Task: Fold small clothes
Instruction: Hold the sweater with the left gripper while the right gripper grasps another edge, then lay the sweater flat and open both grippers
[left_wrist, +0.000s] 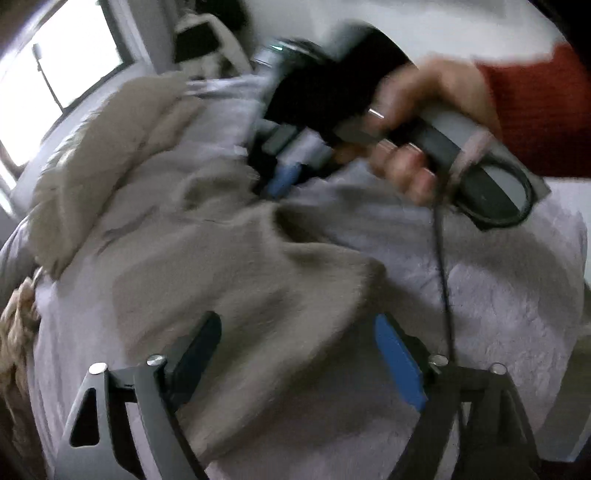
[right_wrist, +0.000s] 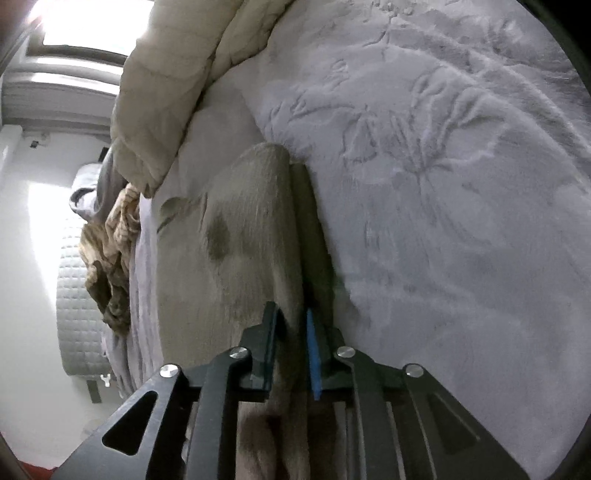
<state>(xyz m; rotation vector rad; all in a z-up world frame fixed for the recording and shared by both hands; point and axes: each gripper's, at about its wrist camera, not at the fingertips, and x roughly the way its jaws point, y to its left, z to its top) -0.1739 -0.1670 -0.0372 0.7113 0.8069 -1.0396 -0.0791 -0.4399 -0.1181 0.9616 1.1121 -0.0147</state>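
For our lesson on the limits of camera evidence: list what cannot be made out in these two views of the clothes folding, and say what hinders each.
- Left wrist view: right hand-held gripper tips, motion-blurred; grip unclear.
- Left wrist view: beige garment, near end cut off by the bottom edge.
- Right wrist view: garment fold, hidden behind the fingers.
- Right wrist view: brown cloth pile, too small to identify.
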